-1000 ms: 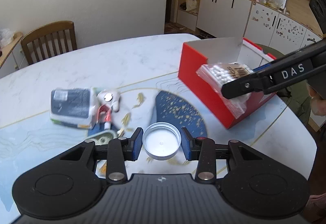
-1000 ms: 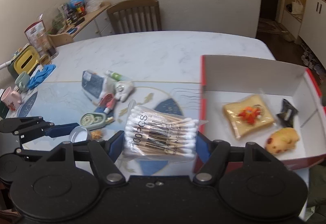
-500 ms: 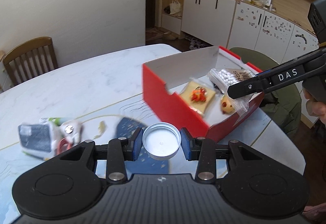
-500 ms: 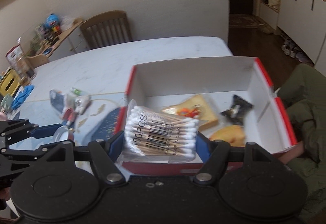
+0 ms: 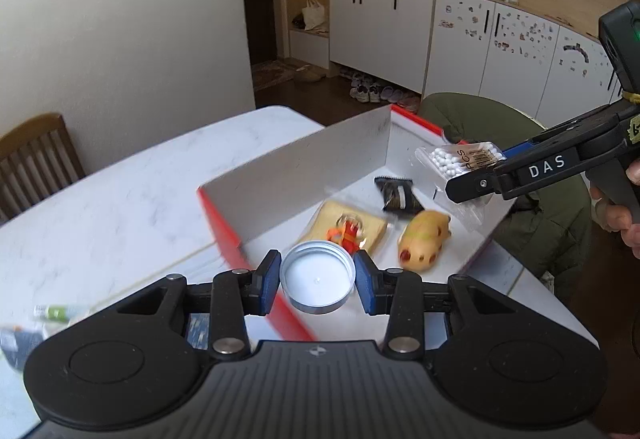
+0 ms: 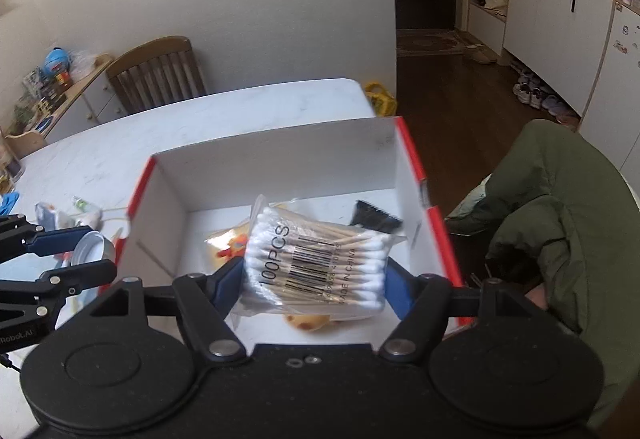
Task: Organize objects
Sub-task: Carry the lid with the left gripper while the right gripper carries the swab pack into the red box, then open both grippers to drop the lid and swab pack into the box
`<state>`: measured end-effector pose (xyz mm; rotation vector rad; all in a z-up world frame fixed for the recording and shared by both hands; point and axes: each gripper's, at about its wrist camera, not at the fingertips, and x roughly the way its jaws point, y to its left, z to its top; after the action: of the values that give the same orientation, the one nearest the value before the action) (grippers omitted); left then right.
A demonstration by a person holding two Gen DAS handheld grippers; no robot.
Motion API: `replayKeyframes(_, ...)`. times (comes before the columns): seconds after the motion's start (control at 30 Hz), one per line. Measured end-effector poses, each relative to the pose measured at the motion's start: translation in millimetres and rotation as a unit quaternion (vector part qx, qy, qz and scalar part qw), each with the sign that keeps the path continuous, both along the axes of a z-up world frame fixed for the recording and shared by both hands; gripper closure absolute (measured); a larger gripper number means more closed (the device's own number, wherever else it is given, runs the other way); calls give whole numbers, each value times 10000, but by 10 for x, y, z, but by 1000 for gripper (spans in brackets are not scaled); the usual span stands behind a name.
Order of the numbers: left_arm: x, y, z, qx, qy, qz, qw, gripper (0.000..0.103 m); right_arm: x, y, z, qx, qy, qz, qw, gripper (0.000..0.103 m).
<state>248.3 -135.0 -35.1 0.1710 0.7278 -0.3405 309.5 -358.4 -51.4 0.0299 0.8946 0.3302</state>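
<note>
My right gripper [image 6: 314, 275] grips the swabs [image 6: 320, 263] over the box [image 6: 280, 155], my left [image 5: 316, 281] clamps a lid [image 5: 317, 285]; released high, either might bounce out.

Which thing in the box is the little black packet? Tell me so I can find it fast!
Find the red box with white inside walls on the marble table. Look near its far right corner, beyond the toast-shaped toy and the yellow squishy toy. The black packet is the only dark, crinkly wrapper with zigzag edges.
</note>
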Motion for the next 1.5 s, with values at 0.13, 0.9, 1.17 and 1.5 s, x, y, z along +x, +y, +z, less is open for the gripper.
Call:
replayKeyframes(0.13,193,-200,-63,173,40,-109,9998,65,119,6,-83,-111,176,295,9993,32)
replayKeyframes(0.9,1344,-659,-678,835,1064,259,9905,65,539,324,-560,-896,486,996,9898,32)
replayKeyframes(1.17,1477,-710,-793,834,1334,241,9873,65,579,375,-667,-1001,561,1222,9858,32)
replayKeyframes(1.5,1532,-699,-820,760,1436,257,9864,61,555,437,-662,-1112,357,1339,9841,26)
